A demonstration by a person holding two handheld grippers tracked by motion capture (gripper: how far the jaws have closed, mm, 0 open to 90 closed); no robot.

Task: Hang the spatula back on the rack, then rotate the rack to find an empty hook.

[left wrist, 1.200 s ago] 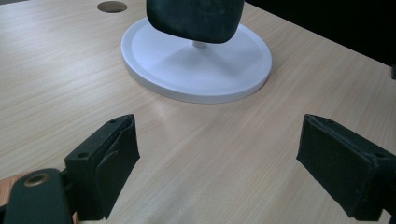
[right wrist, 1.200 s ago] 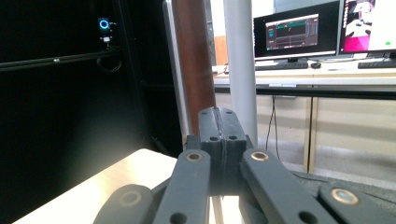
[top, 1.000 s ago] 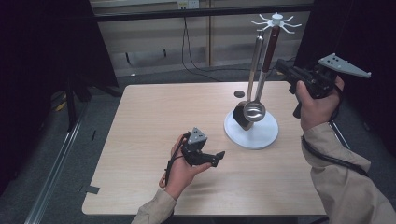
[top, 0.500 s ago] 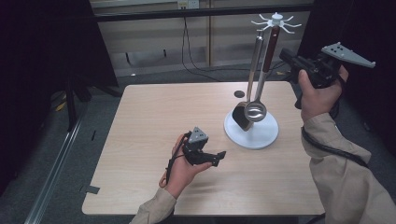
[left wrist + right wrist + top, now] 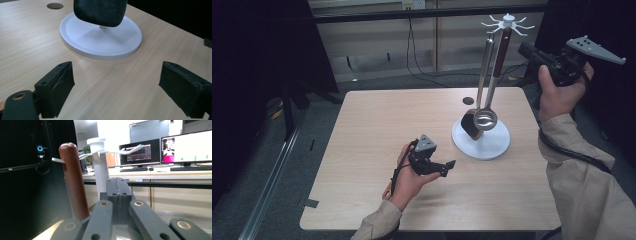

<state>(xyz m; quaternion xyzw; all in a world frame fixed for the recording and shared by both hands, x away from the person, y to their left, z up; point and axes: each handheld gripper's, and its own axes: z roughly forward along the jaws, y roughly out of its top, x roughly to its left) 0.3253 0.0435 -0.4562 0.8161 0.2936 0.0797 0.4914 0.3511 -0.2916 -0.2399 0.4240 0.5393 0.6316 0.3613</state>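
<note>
Left gripper (image 5: 451, 164) low over table (image 5: 377, 130), jaws spread, empty, aimed at white stand base (image 5: 100, 40). Ladle (image 5: 486, 118) and dark spatula (image 5: 471, 126) hung from rack hooks, off the wood. Right gripper (image 5: 526, 50) pressed together, empty, raised beside brown handle (image 5: 73, 182).

An office-type laboratory is indicated: lit computer monitors (image 5: 185, 146) with keyboards (image 5: 136, 169) are set on long desks (image 5: 160, 174), and the wooden table (image 5: 377, 130) is enclosed by black curtains (image 5: 257, 75).
</note>
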